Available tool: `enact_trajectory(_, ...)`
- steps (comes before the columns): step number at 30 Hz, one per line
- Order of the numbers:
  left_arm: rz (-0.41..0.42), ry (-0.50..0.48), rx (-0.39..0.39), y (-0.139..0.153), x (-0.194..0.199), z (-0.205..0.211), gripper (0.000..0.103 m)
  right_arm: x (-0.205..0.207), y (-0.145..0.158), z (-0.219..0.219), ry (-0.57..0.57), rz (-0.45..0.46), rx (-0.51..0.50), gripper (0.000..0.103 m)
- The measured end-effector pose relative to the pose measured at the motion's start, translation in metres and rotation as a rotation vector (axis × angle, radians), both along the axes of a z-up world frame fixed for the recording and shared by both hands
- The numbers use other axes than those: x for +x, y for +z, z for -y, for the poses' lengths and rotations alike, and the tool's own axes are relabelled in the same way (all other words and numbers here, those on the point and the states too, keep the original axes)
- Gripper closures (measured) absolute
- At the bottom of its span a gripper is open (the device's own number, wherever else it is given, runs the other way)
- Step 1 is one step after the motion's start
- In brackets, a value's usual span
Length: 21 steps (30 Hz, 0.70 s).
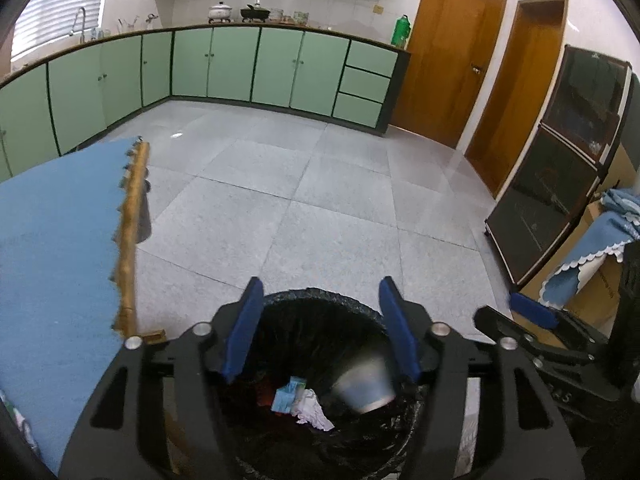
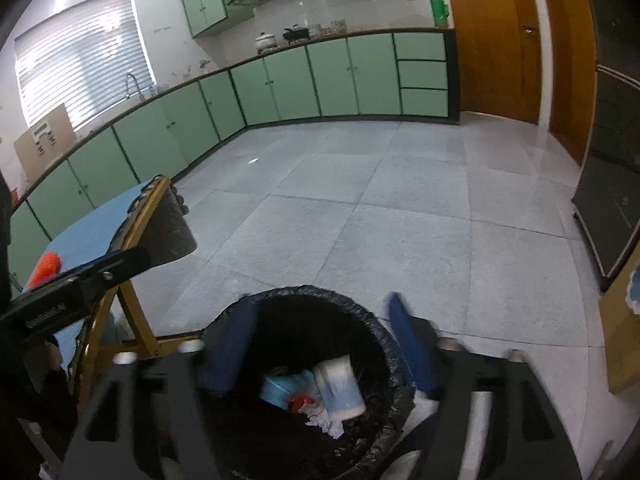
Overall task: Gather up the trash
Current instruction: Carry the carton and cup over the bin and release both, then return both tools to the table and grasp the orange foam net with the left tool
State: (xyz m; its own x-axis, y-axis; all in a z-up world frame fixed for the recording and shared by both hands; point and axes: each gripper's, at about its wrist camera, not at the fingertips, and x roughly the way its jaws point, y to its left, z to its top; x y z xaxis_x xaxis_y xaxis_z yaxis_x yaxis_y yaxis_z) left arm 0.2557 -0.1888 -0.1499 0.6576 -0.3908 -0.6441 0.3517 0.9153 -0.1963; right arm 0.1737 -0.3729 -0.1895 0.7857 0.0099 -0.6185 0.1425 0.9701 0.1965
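Note:
A round bin lined with a black bag (image 1: 320,296) stands on the floor below both grippers and also shows in the right wrist view (image 2: 304,294). Inside lie a blue carton (image 1: 286,398), crumpled white paper (image 1: 312,414) and a blurred paper cup (image 1: 364,384), which seems to be falling. In the right wrist view the cup (image 2: 340,388) rests on the trash. My left gripper (image 1: 322,328) is open and empty over the bin. My right gripper (image 2: 320,344) is open and empty over the bin; it also shows at the right of the left wrist view (image 1: 532,312).
A table with a blue cloth and wooden edge (image 1: 130,236) stands left of the bin. An orange spiky object (image 2: 44,268) lies on the table. A dark cabinet (image 1: 560,168) stands at right. Green kitchen cabinets (image 1: 256,68) line the far wall across a grey tiled floor (image 1: 320,200).

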Motion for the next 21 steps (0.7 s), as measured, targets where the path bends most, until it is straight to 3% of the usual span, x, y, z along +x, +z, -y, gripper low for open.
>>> enact_trajectory(2, 0.02, 0.018, 0.002, 0.009, -0.005, -0.008, 0.033, -0.005, 0.006, -0.002, -0.017, 0.015, -0.006, 0.007)
enact_trajectory(3, 0.031, 0.027, 0.003, 0.013, -0.008, -0.012, 0.029, -0.008, 0.011, -0.003, -0.026, 0.023, -0.006, 0.006)
enact_trajectory(12, 0.118, 0.148, 0.01, 0.064, -0.049, -0.082, 0.019, -0.027, 0.06, -0.039, 0.017, 0.122, 0.014, 0.006)
enact_trajectory(21, 0.186, 0.342, 0.049, 0.1, -0.099, -0.175, 0.018, -0.032, 0.089, -0.116, 0.162, 0.201, 0.018, 0.006)
